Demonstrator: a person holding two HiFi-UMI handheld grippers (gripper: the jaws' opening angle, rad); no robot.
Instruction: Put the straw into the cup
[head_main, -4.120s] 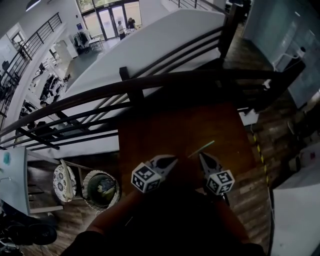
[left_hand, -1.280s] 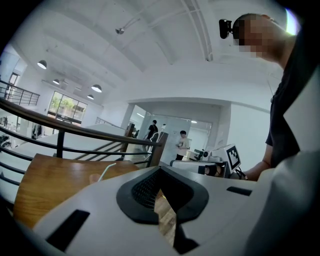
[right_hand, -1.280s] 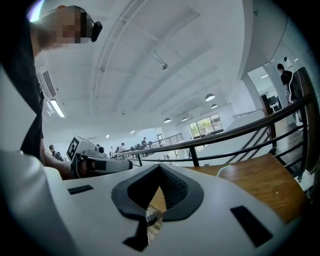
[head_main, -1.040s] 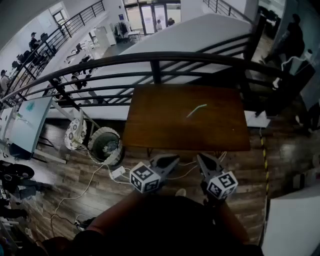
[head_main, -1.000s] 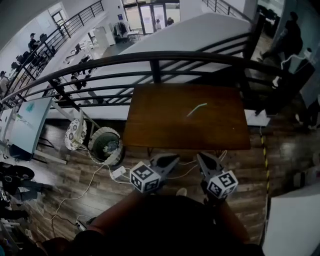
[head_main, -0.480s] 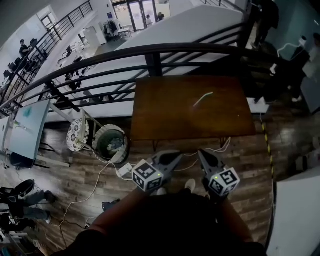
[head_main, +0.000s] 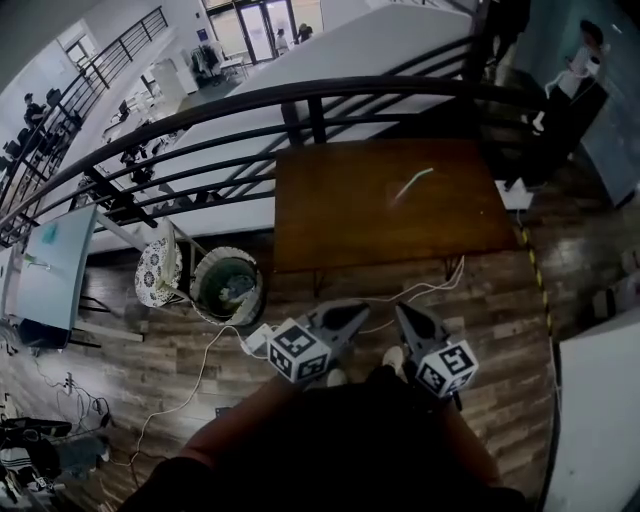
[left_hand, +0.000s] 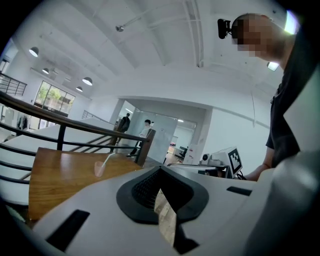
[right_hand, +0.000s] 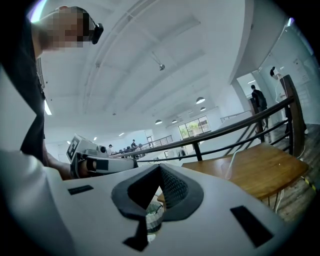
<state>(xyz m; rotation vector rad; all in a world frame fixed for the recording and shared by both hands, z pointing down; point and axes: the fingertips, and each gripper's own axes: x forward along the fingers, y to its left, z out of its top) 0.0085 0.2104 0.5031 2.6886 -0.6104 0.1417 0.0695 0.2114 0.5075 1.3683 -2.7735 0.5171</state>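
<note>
Left gripper (head_main: 361, 311) clenched, nothing in it. Right gripper (head_main: 402, 311) clenched, empty too. Straw (head_main: 412, 185) is well ahead of both, up on the surface (head_main: 330, 225). Its lower end seems to sit in a clear cup (left_hand: 99, 169), but the view is too faint to be sure.

Person in dark clothing with a pale grey tool in each hand
Dark short-sleeved top (head_main: 330, 445); left gripper (head_main: 360, 310) and right gripper (head_main: 401, 309) are pale grey and wedge-shaped, with black ribbed pads (left_hand: 145, 187); each carries a white cube (head_main: 297, 352) printed with black square markers; a small black camera (left_hand: 223, 27) sits on the head
</note>
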